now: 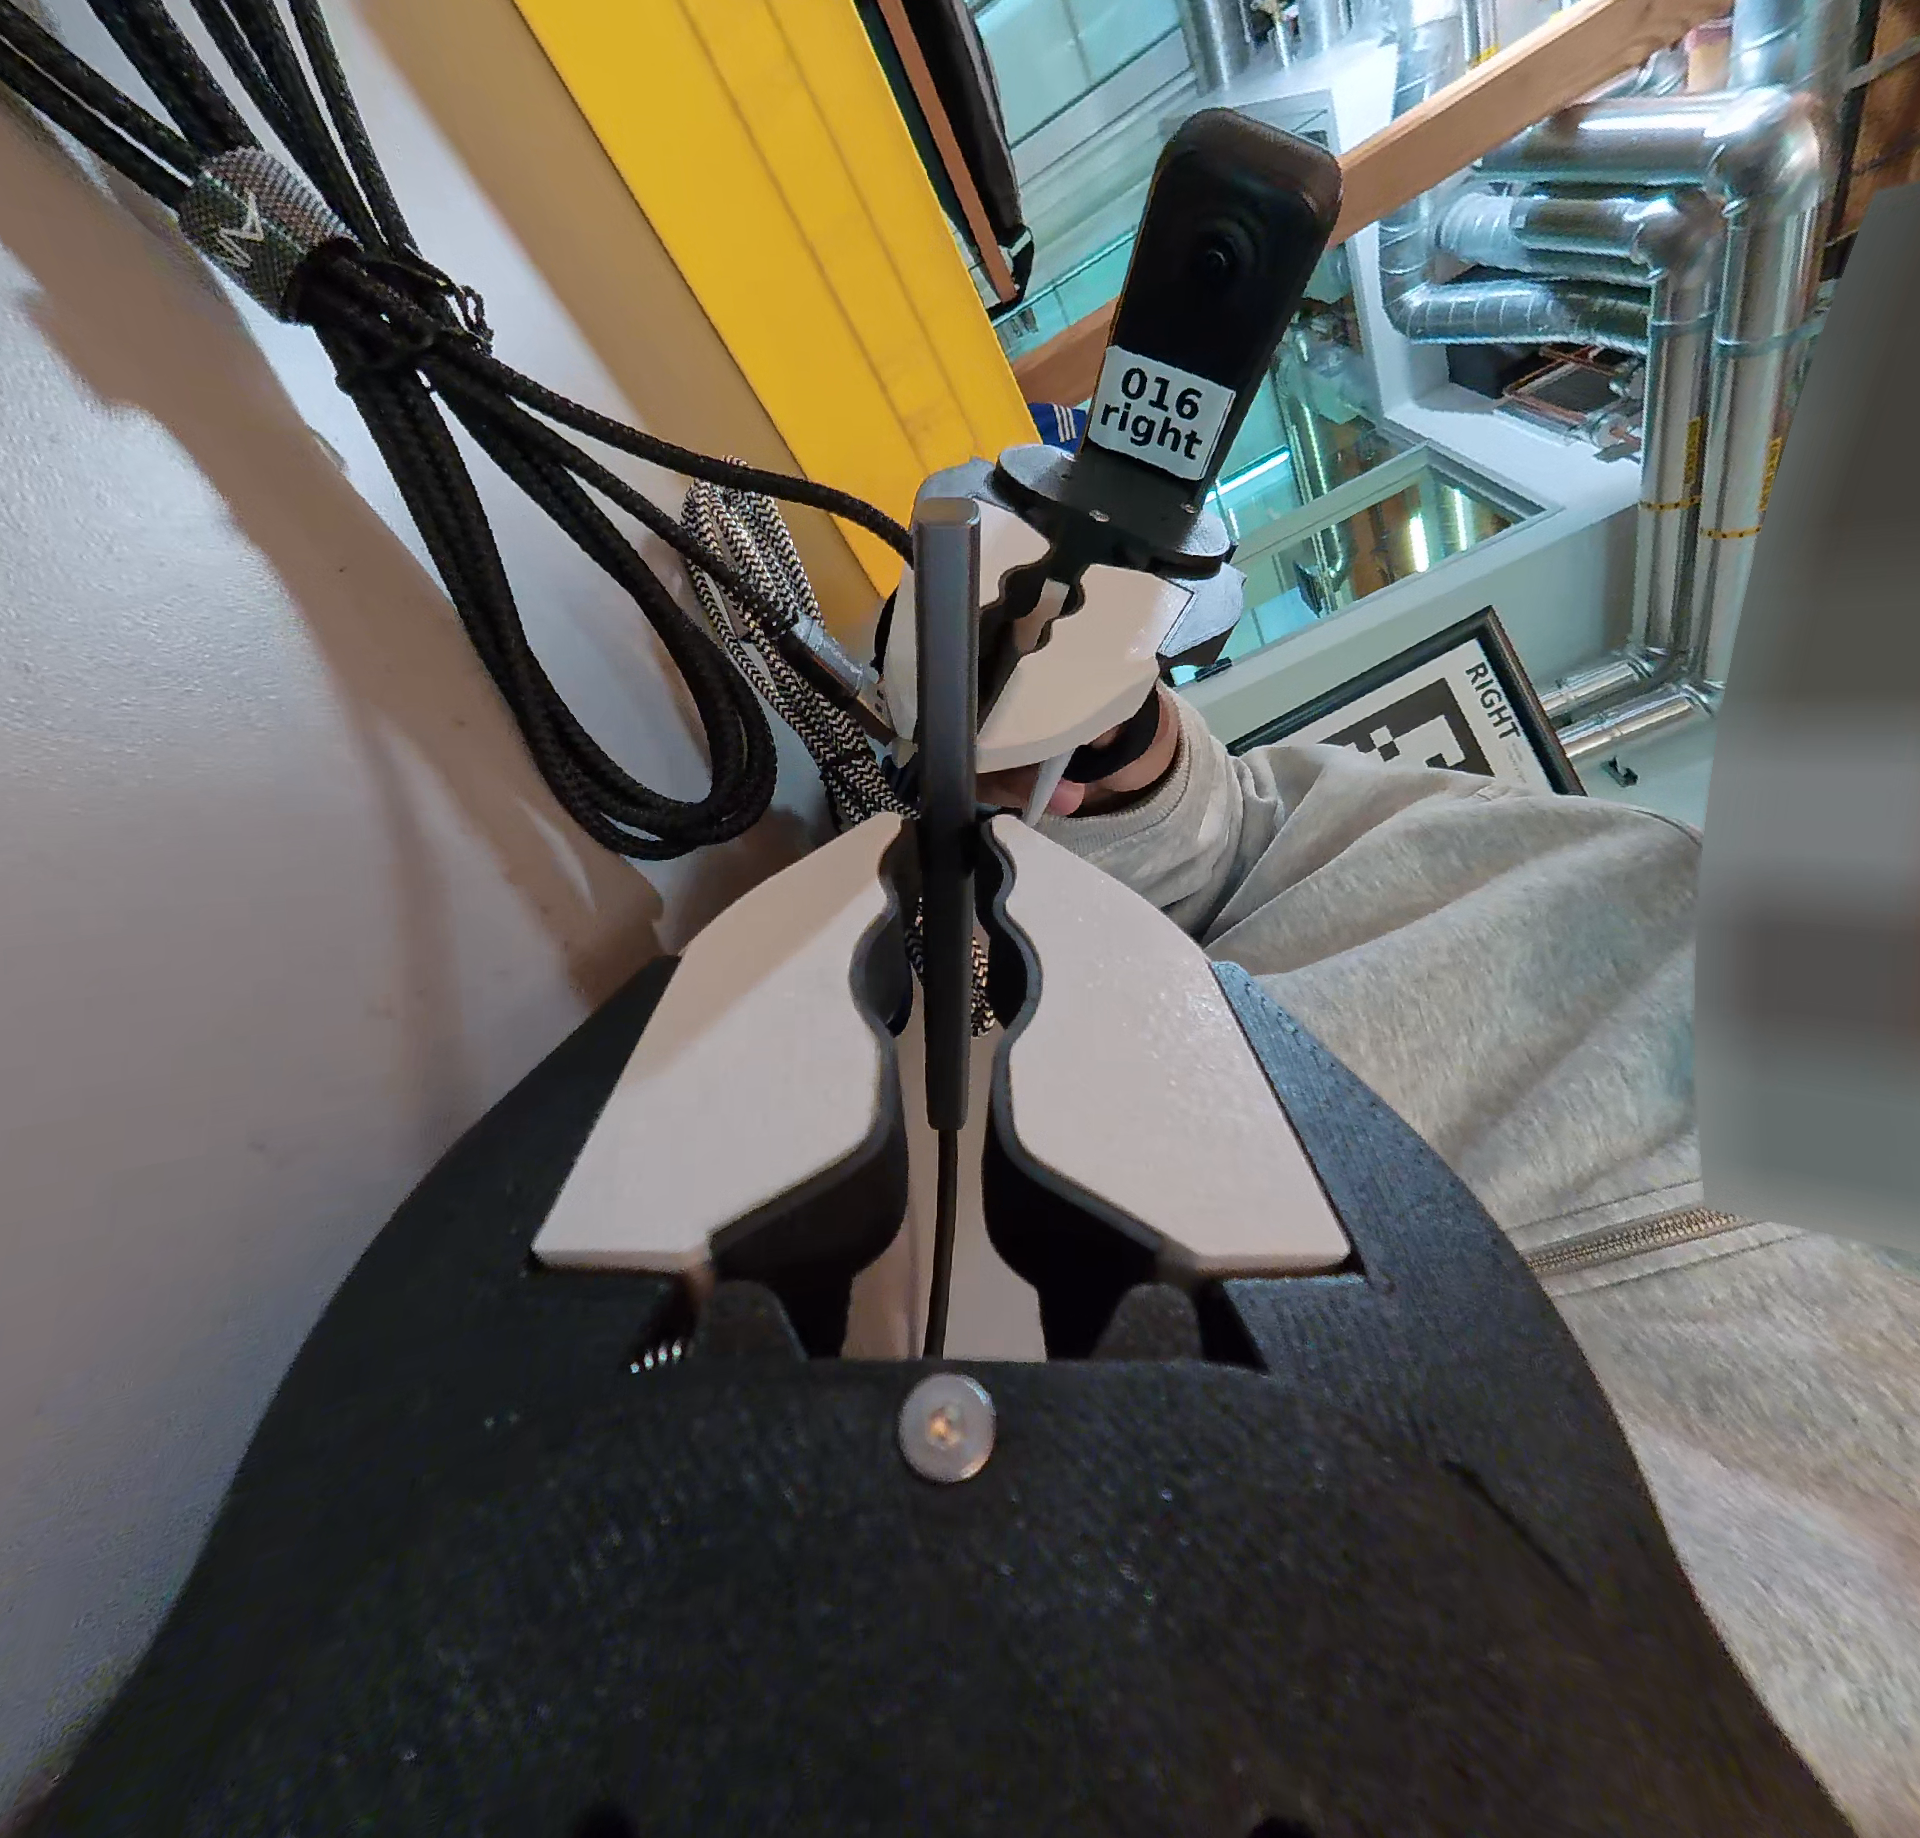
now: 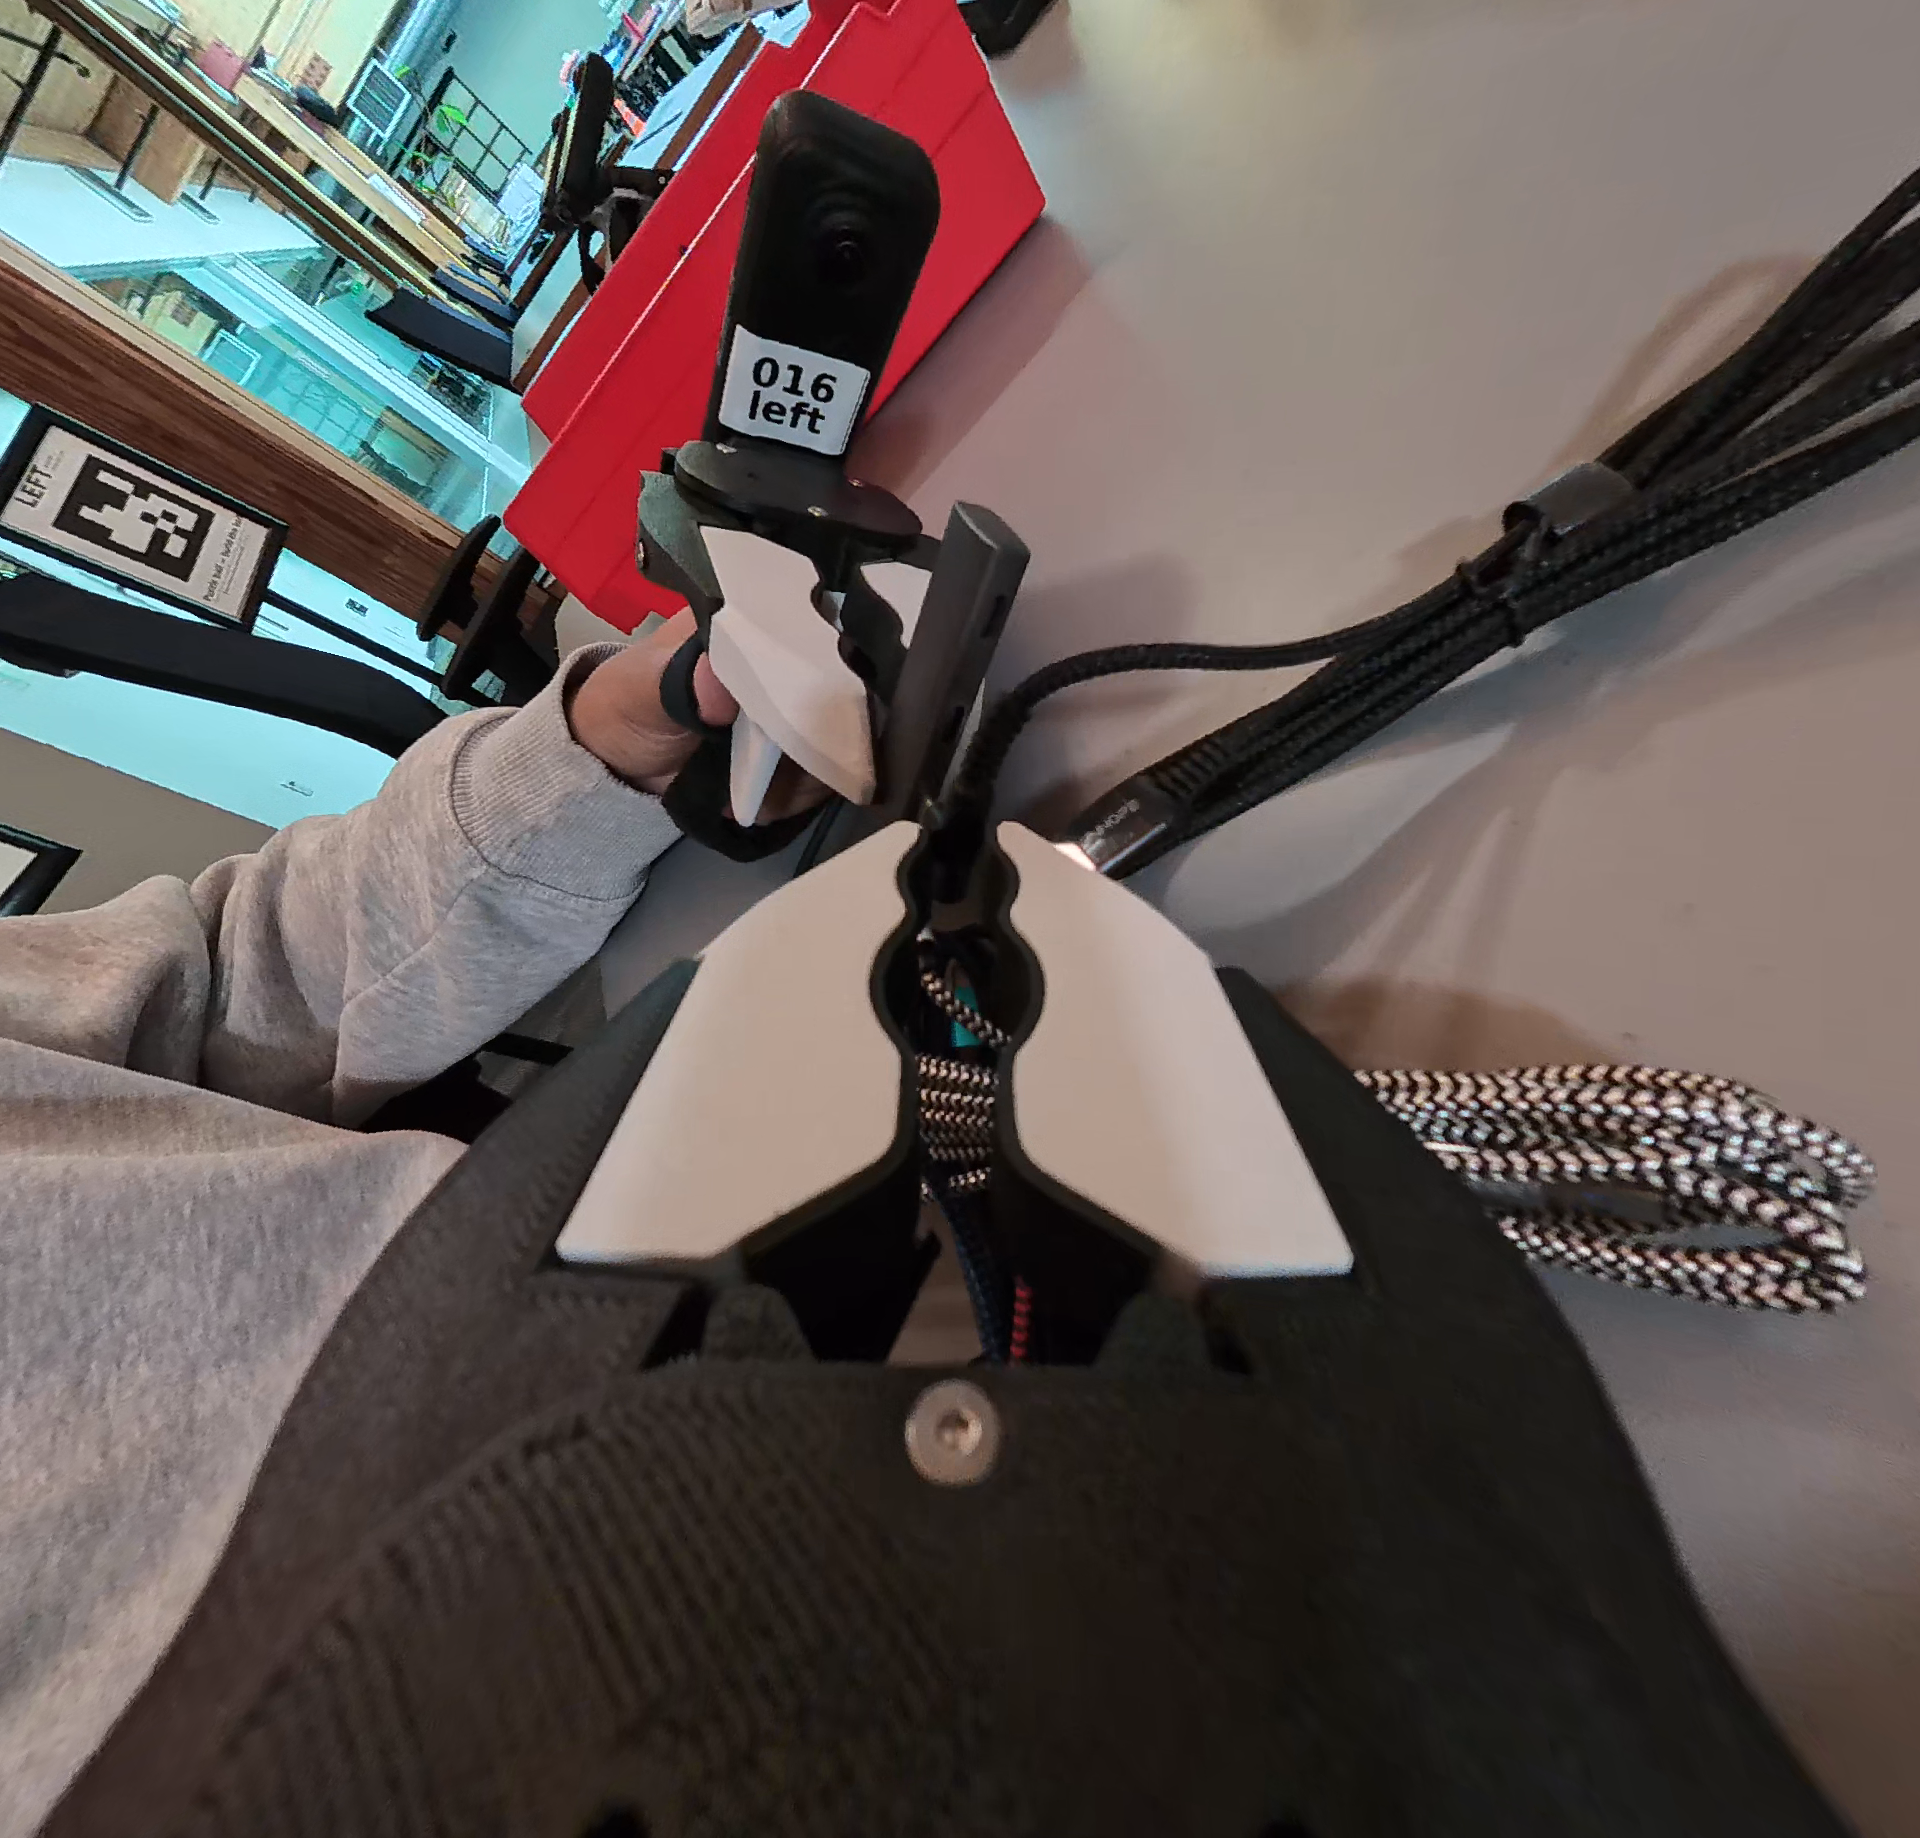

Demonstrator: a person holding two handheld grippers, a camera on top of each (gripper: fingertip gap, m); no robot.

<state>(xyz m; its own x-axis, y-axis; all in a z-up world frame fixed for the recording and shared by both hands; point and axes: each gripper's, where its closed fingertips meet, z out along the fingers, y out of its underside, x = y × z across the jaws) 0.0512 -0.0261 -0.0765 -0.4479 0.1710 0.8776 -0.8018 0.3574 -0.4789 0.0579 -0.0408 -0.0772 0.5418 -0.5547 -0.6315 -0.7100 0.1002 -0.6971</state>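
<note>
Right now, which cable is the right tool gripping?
The single black braided cable, pinched in the right tool beside the grey bar that the left tool holds. The tied black bundle and the black-and-white zigzag coil lie loose on the table.

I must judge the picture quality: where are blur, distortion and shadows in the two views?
Left wrist view: strong wide-angle bending, the yellow panel leans; the grey sleeve is smeared near the right edge; the slim grey adapter in the left gripper is sharp. Right wrist view: soft shadows beside the black cables on the table; the top edge is blurred.
</note>
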